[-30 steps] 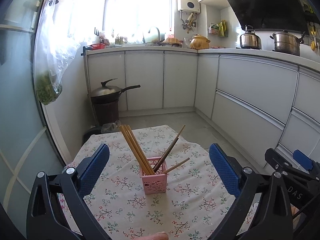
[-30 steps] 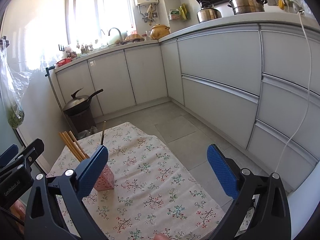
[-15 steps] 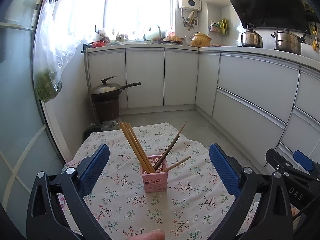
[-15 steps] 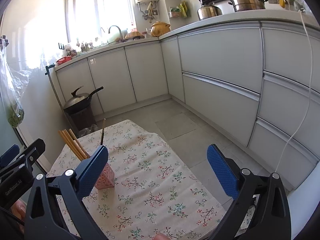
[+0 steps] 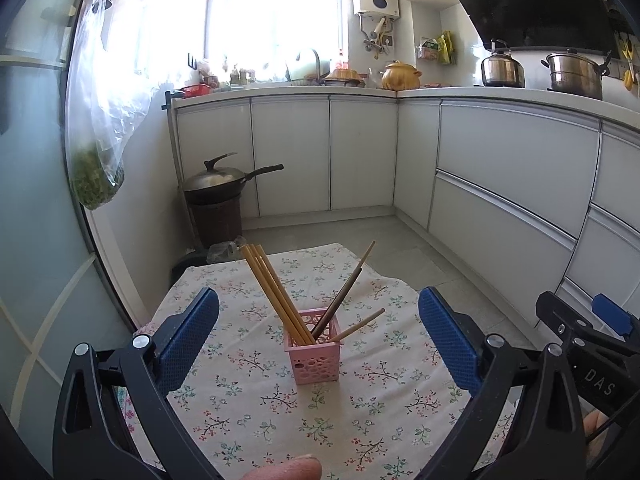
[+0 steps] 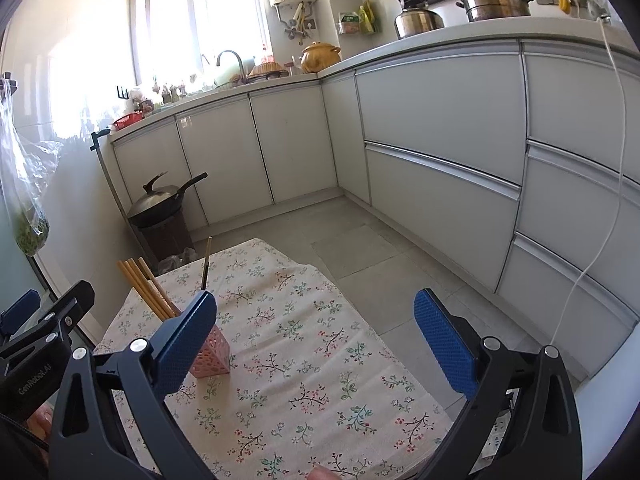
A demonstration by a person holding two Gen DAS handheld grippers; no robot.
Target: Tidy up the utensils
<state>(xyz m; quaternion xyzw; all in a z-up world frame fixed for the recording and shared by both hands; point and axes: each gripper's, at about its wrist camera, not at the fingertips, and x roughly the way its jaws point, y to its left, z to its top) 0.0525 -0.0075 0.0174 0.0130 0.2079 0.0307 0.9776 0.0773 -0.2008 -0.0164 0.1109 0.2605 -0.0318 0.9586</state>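
A pink perforated holder [image 5: 315, 346] stands upright on the floral tablecloth [image 5: 360, 408]. Several light wooden chopsticks [image 5: 276, 292] lean left in it and a dark chopstick [image 5: 346, 292] leans right. My left gripper [image 5: 318, 340] is open and empty, hovering just in front of the holder. My right gripper [image 6: 314, 344] is open and empty, to the right of the holder [image 6: 212, 354], whose left part hides behind its left finger [image 6: 186, 336]. The chopsticks [image 6: 146, 292] show above that finger.
The small table's cloth [image 6: 320, 380] drops off at its far and right edges to a tiled floor [image 6: 360, 240]. A lidded wok on a bin [image 5: 218, 196] stands by the far left. White cabinets [image 5: 500, 184] line the back and right. A bag of greens [image 5: 96, 168] hangs left.
Both grippers have risen and tilted slightly, so the holder sits a little lower in view. Both stay open and empty. The holder and chopsticks have not moved.
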